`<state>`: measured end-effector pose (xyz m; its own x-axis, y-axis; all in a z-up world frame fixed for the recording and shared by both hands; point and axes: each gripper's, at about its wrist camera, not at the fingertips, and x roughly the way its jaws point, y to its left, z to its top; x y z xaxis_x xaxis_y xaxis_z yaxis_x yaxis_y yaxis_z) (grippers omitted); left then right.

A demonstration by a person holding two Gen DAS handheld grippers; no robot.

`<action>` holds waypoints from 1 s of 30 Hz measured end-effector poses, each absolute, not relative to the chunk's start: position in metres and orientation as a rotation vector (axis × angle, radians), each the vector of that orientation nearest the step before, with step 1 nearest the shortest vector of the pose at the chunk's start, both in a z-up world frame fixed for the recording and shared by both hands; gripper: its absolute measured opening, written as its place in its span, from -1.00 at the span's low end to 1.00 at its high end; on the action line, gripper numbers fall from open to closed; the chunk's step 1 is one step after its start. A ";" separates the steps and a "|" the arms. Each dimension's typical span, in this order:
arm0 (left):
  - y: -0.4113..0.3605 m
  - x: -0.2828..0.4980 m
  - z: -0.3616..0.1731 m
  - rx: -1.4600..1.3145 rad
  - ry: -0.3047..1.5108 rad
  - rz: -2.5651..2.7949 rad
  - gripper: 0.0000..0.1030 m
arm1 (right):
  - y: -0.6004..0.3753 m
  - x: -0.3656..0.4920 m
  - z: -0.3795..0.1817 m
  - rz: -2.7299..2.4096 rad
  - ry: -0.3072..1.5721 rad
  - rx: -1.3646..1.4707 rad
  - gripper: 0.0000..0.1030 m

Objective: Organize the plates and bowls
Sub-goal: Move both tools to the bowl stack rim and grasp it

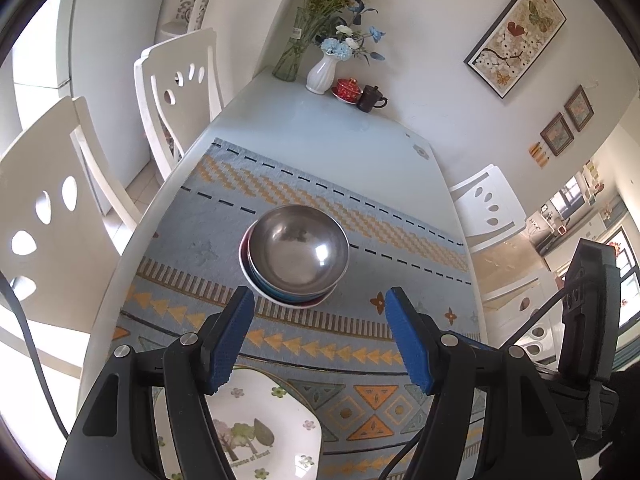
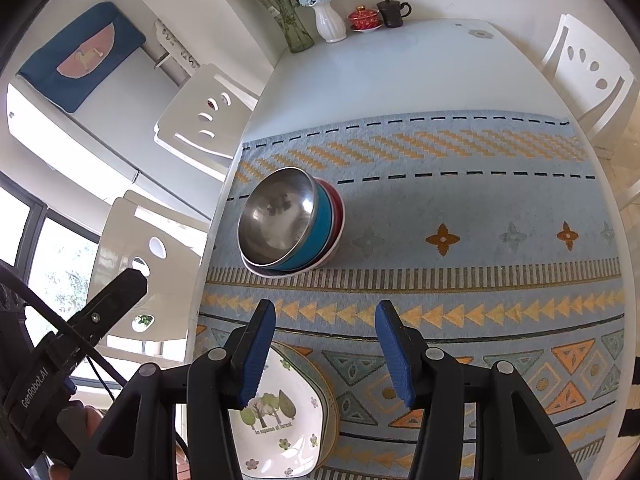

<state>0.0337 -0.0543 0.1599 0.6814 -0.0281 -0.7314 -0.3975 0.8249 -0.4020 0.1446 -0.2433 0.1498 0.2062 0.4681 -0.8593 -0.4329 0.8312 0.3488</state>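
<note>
Nested stack of bowls (image 1: 294, 256), topmost a shiny stainless-steel bowl (image 2: 276, 216) sitting in a teal-sided bowl (image 2: 318, 236), in turn inside a dark red bowl (image 2: 338, 210) and a white bowl at the bottom (image 2: 280, 272); standing on the blue-and-orange patterned table runner (image 1: 360, 224), toward its far-left part, near the left edge of the white oval table (image 2: 400, 76). Nearer than the stack, at the runner's near-left corner: white squarish plate printed with trees and small flowers (image 2: 280, 420), resting on another plate with only a pale rim showing (image 2: 332, 412). Well beyond the stack, at the table's far end: clear glass vase of green stems (image 1: 290, 56), white ribbed vase of blue and white flowers (image 1: 322, 74), red lidded cup on a saucer (image 1: 348, 89), dark brown lidded mug (image 1: 370, 99). White chairs with oval cutouts (image 1: 180, 84) along the table's left side.

Left gripper (image 1: 320, 340), blue-padded, hovering short of the stack, fingers (image 1: 232, 336) spread wide, nothing between them, no contact with the bowls. Right gripper (image 2: 326, 354) likewise short of the stack and above the plates, fingers (image 2: 258, 352) parted, gap bare, left pad over the printed plate's far corner; touching or not, cannot tell.
</note>
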 end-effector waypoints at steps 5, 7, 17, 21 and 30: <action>-0.050 0.037 0.159 -0.583 0.798 0.216 0.28 | -0.240 0.144 0.152 0.627 1.194 0.020 -0.02; -0.050 0.039 0.157 -0.584 0.803 0.212 0.28 | -0.239 0.145 0.151 0.622 1.197 0.020 -0.02; -0.041 0.048 0.149 -0.593 0.822 0.205 0.28 | -0.237 0.153 0.141 0.596 1.214 0.029 -0.02; -0.035 0.054 0.147 -0.593 0.826 0.204 0.28 | -0.231 0.156 0.140 0.594 1.215 0.018 -0.02; -0.022 0.072 0.136 -0.592 0.844 0.201 0.28 | -0.224 0.174 0.131 0.580 1.222 0.007 -0.02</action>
<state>0.0716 -0.0221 0.1363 0.6567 -0.0616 -0.7517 -0.3941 0.8218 -0.4116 0.1738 -0.2238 0.1306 0.2160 0.4223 -0.8803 -0.4151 0.8558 0.3087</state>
